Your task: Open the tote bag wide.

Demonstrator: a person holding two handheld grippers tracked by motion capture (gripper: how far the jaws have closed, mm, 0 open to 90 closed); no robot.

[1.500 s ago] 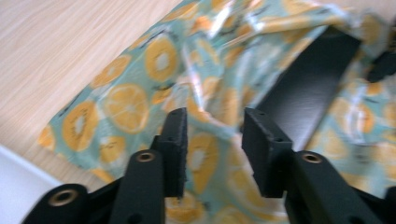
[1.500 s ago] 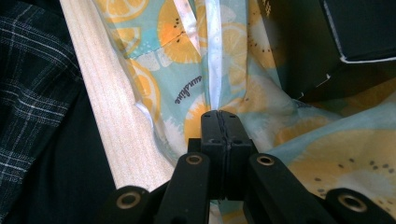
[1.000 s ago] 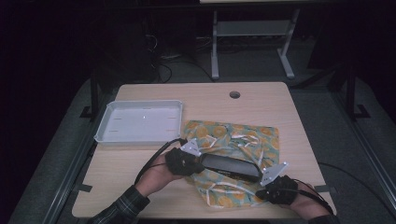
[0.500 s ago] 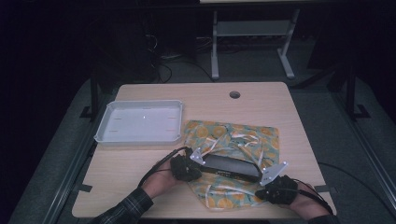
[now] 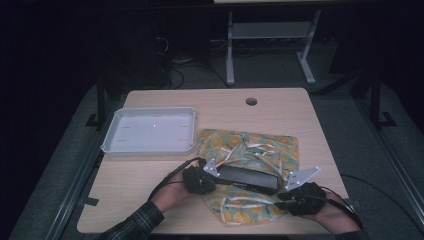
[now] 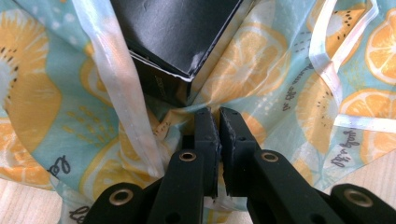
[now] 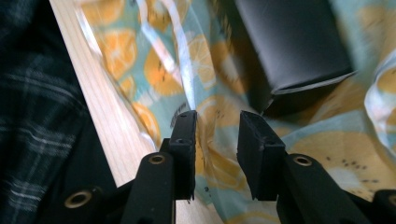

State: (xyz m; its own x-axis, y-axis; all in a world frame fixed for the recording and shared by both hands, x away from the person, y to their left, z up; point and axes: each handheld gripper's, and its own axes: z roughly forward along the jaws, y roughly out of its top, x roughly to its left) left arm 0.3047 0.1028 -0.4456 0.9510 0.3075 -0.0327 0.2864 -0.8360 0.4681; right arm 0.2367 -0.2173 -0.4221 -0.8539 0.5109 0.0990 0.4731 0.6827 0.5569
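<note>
A long black box lies on a cloth bag printed with orange and kiwi slices near the table's front edge. At the box's left end, my left gripper is shut on a fold of the printed cloth, just below the box's corner. My left gripper's jaws stand almost together with fabric pinched between them. At the box's right end sits my right gripper. Its jaws have just been opening and stand apart, with loose cloth between them and the box beyond.
A white tray stands at the table's left, behind the left hand. The wooden table has a cable hole at the back. A plaid sleeve is close beside the right gripper. Cables trail from both grippers.
The left hand with its gripper has come down and a little to the right, closer to the table, still holding the cloth. The right hand has stayed in place.
</note>
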